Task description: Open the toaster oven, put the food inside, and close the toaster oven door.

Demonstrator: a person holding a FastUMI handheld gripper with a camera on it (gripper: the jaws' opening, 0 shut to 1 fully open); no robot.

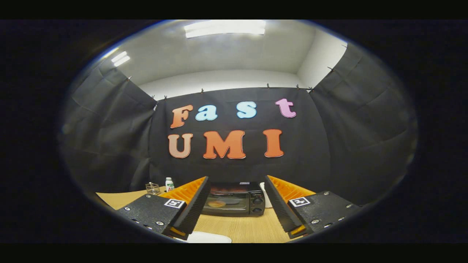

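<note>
Toaster oven [236,199] lies straight ahead of the gripper [237,204], framed between its two spread, empty fingers, well beyond their tips, on the wooden table [241,228]. Door shut, glass facing the tool; knobs [257,205] on its right. A white object [208,237] sits nearest, below the fingers. Beyond, left: small bottle [169,184], wire holder [153,188].
</note>
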